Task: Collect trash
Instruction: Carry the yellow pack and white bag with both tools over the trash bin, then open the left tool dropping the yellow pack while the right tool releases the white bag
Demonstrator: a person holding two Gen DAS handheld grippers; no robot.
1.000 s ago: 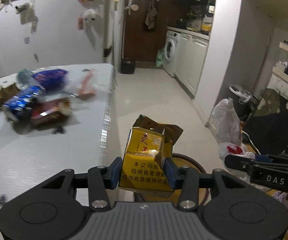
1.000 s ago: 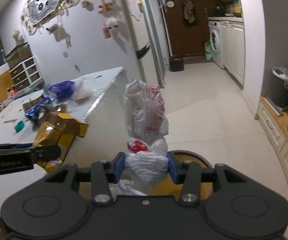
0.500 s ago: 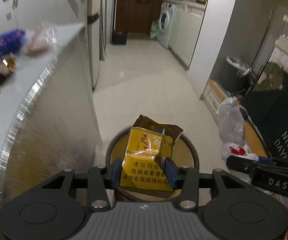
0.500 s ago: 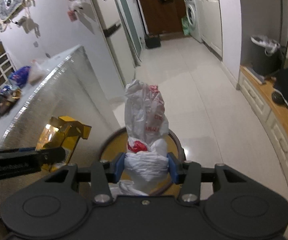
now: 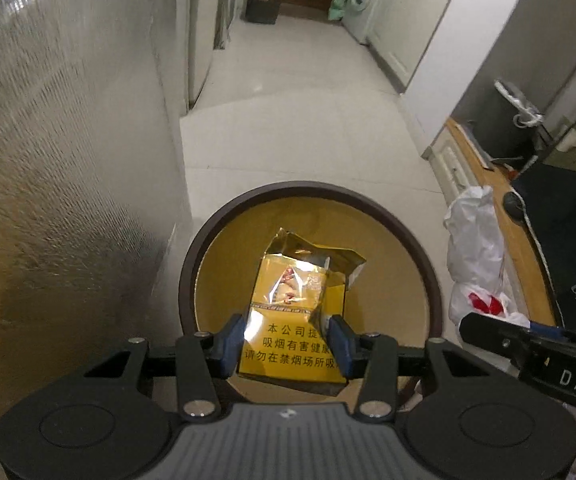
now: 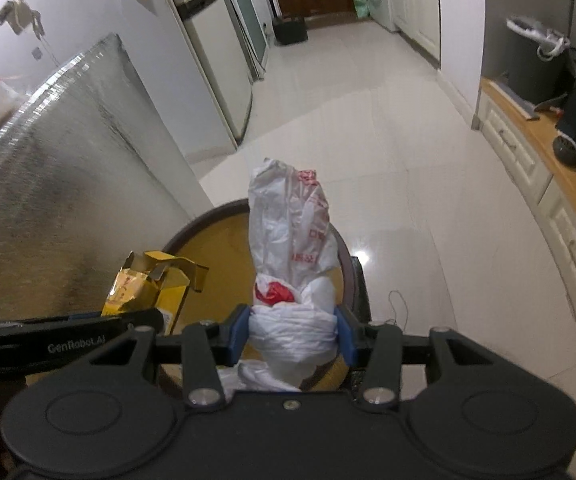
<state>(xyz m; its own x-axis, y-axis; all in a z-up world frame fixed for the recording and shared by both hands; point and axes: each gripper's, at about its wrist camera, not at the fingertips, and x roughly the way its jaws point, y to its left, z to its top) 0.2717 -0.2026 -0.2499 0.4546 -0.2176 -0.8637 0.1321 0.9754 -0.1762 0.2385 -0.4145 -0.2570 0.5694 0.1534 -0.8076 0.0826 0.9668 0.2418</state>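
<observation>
Bin below; both tools tilted down, gripping.

Both grippers tilt steeply downward, side by side. The left gripper and right gripper each clamp something between their pads.

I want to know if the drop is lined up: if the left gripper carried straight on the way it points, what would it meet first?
Probably the yellow inside of the round bin: the left gripper, shut on the yellow cigarette pack, points into its open mouth. Depth is unclear.
</observation>
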